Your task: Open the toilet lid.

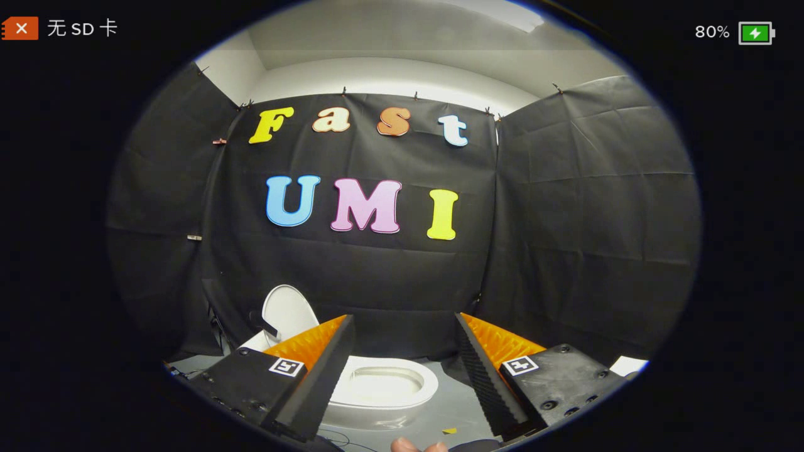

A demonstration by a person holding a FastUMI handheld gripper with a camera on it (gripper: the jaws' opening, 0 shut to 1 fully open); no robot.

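Three black cloth panels [565, 238] wall the booth, hung by clips under a pale ceiling, their lower edges falling behind everything else. Below them on a grey floor [452, 408] sits the white toilet [402, 395], its seat ring and bowl exposed just ahead of the fingers, partly covered by the left finger. The toilet lid [287, 311] stands raised and upright beyond the left finger, its lower part hidden by it. The gripper [405, 342] holds nothing, its fingers spread wide. A small yellow scrap [450, 431] lies on the floor, and fingertips [408, 446] of a person's hand are cut off beneath.
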